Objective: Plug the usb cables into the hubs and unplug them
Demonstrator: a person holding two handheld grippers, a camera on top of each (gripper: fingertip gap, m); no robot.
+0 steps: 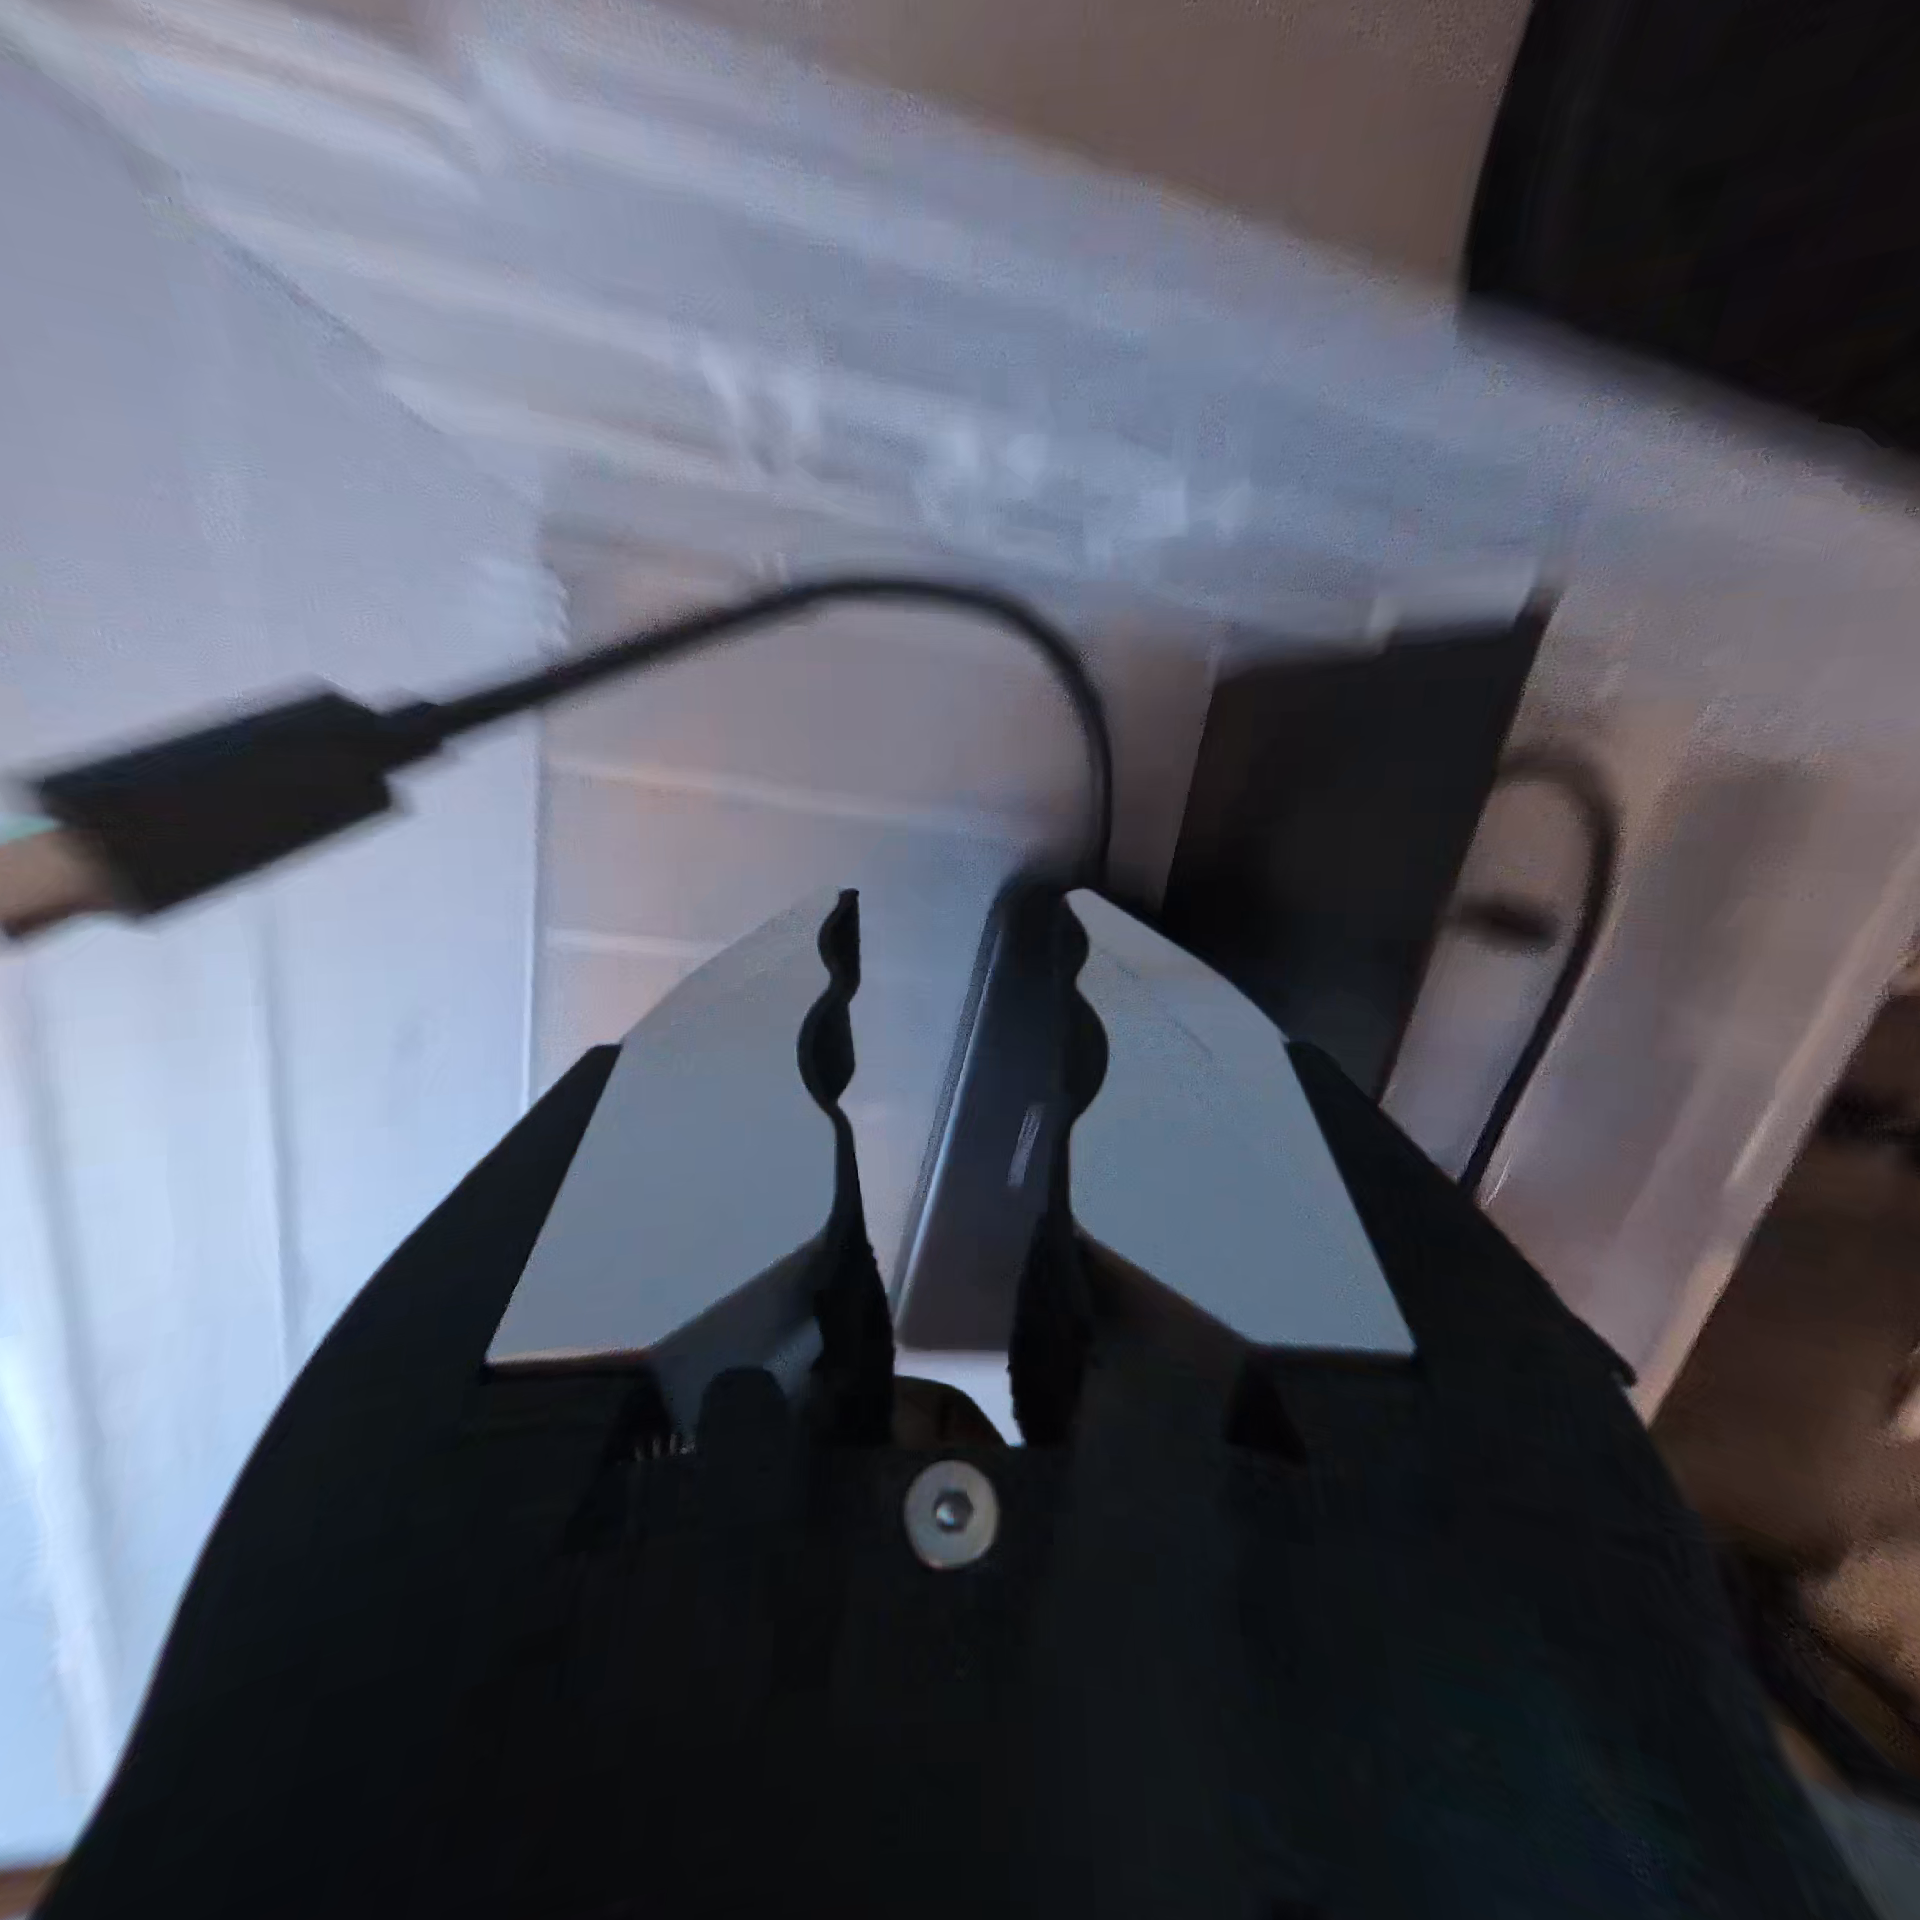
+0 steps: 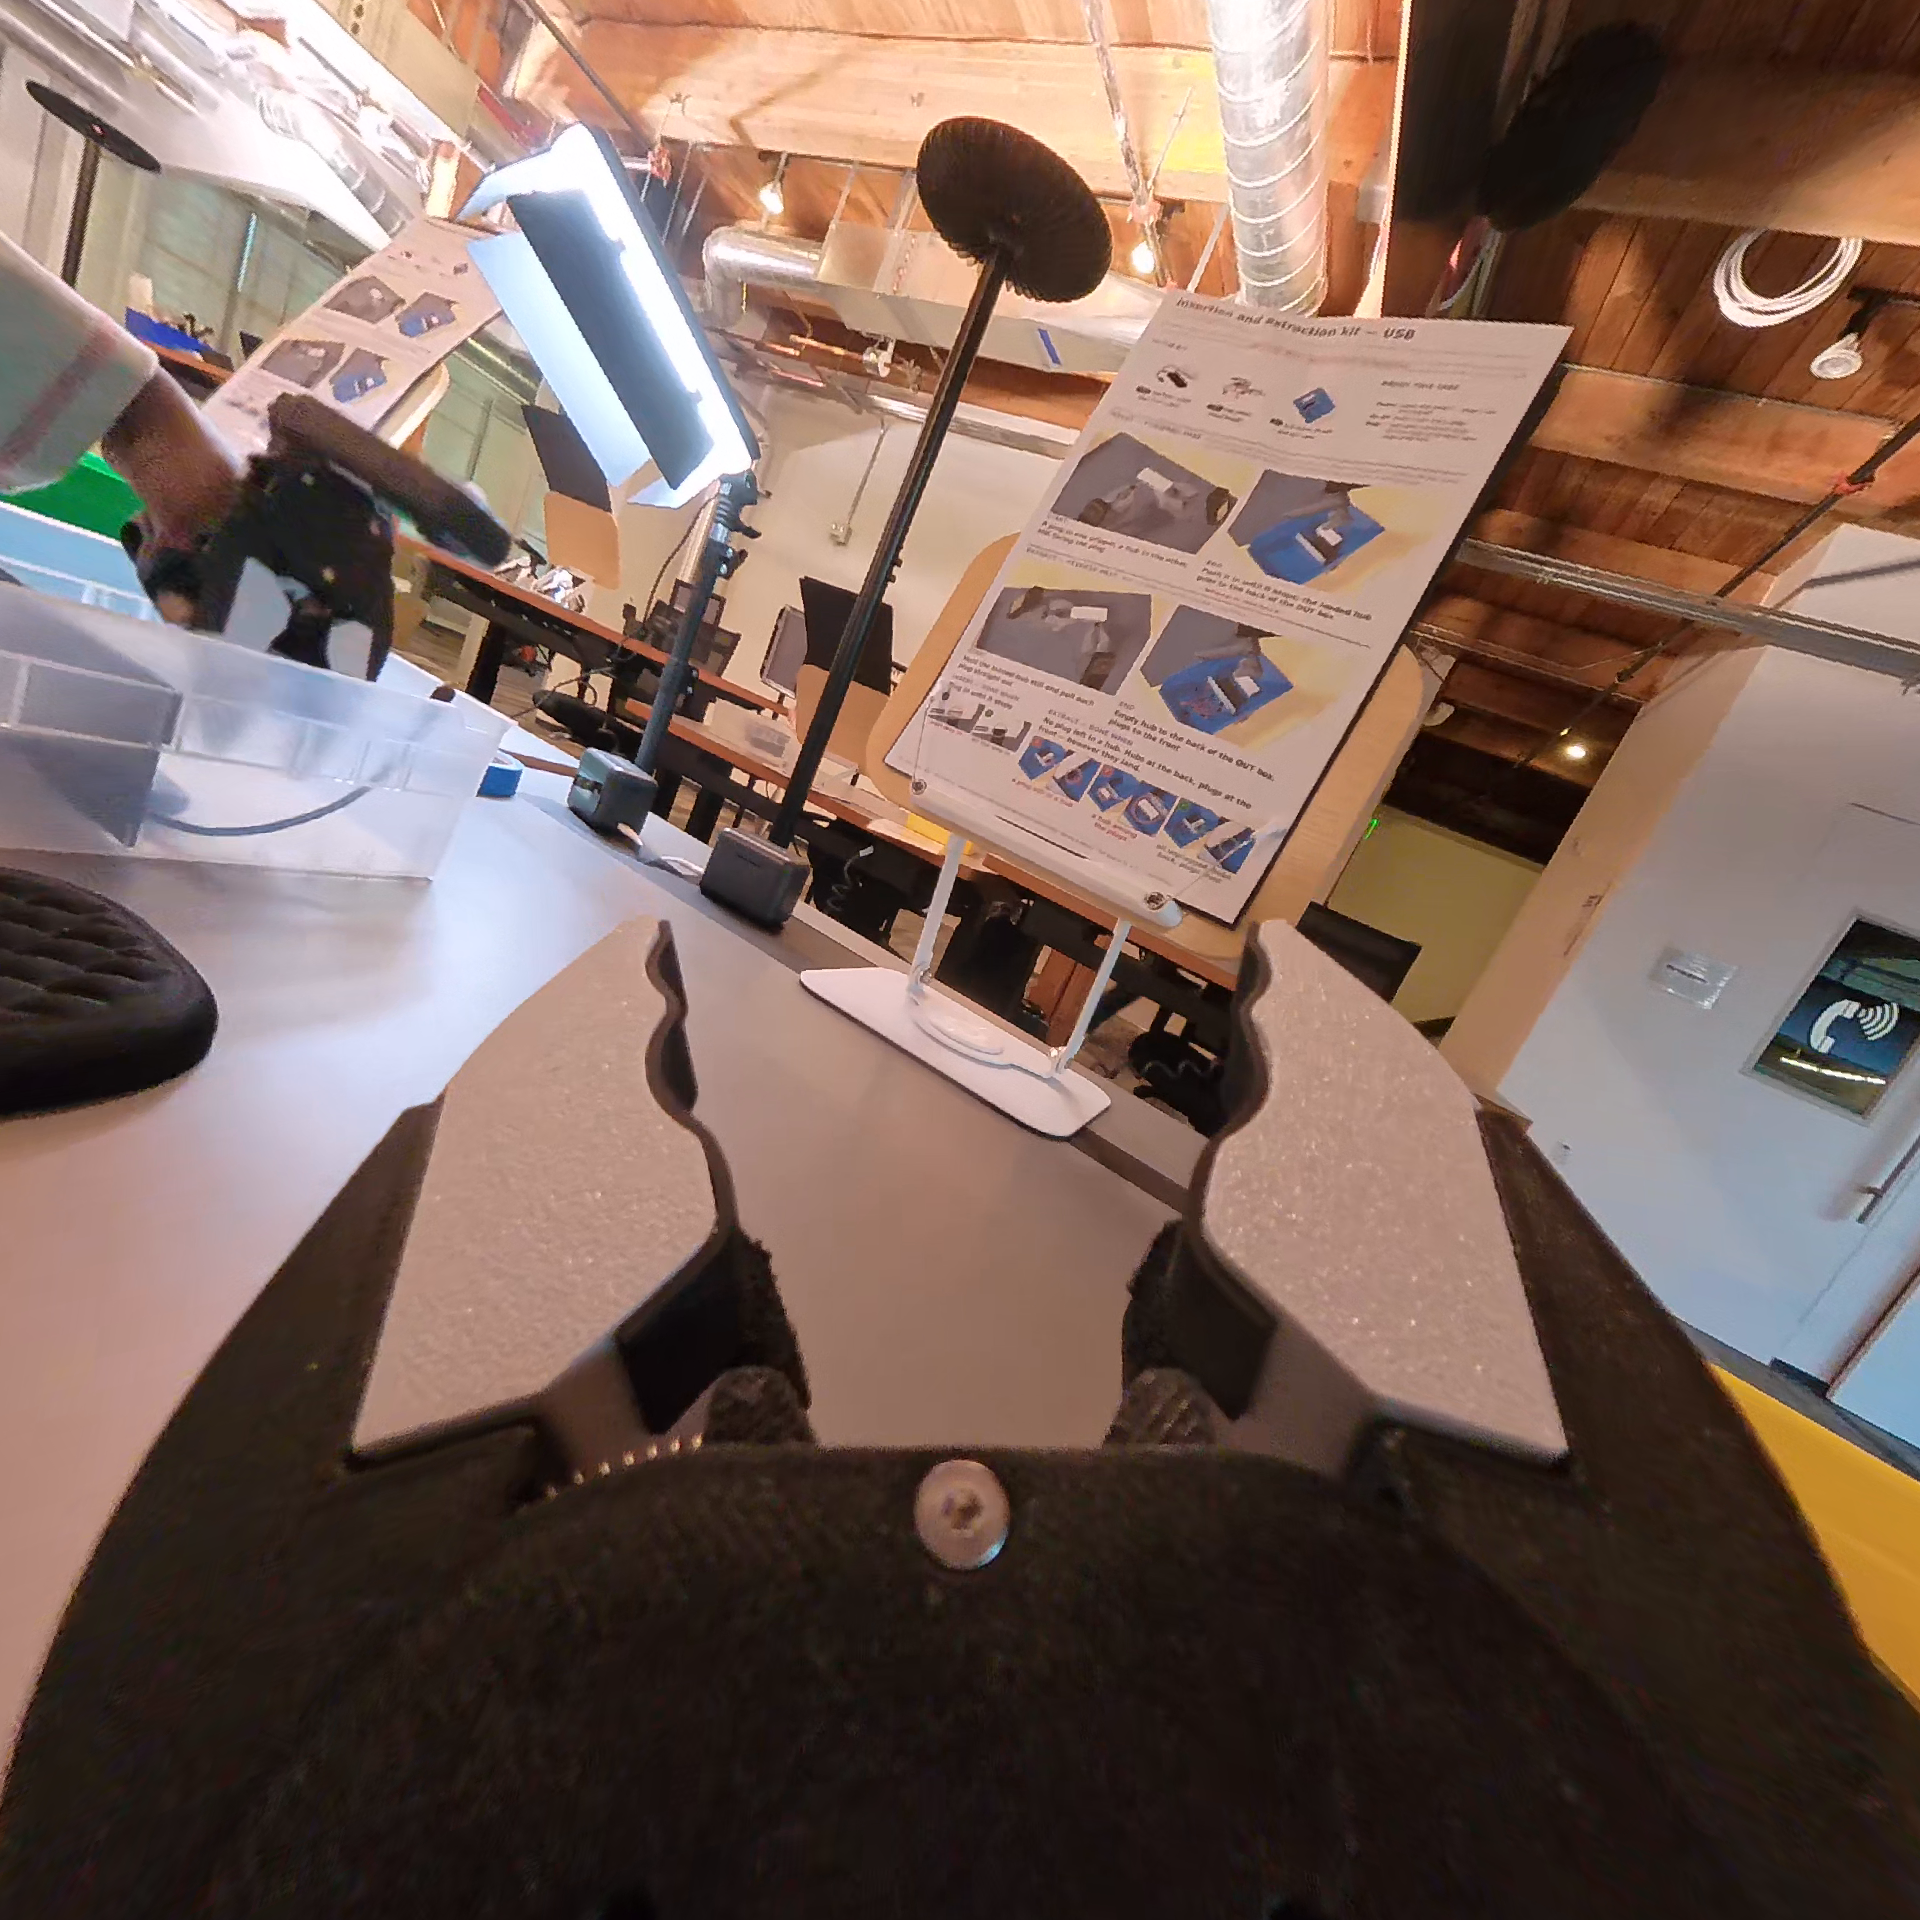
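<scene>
The left tongs (image 1: pixel 961 935) are clenched on a grey hub (image 1: pixel 982 1122), which sits edge-on between the two fingers, its thin side with a small slot facing the camera. A black cable (image 1: pixel 831 613) leaves the far end of the hub, arcs up and over to the left, and ends in a black plug (image 1: pixel 208 800) hanging free in the air at the left of the left wrist view, its metal tip pointing toward the left edge. Everything behind the hub is motion-blurred: pale surfaces, a dark upright slab just right of the tongs, and a second cable loop farther right, too smeared to tell more.

The right tongs (image 2: pixel 961 997) are released, fingers spread wide with nothing between them, low over the grey worktop (image 2: pixel 312 1039). In the right wrist view the left tongs (image 2: pixel 312 582) show far off at the upper left, held by a hand (image 2: pixel 177 468) above a clear bin (image 2: pixel 312 748) that stands on the worktop; whether the hub shows there I cannot tell. A dark cable lies on the bin's floor. A black pad (image 2: pixel 83 987) rests on the worktop near the left edge. Ahead of the right tongs a printed sheet (image 2: pixel 1226 603) stands tilted back on a white stand (image 2: pixel 966 1039). Left of it a black pole with a round head (image 2: pixel 1013 208) and a lit lamp panel (image 2: pixel 623 312) rise from clamps at the worktop's far edge, with blue tape (image 2: pixel 506 777) beside the bin.
</scene>
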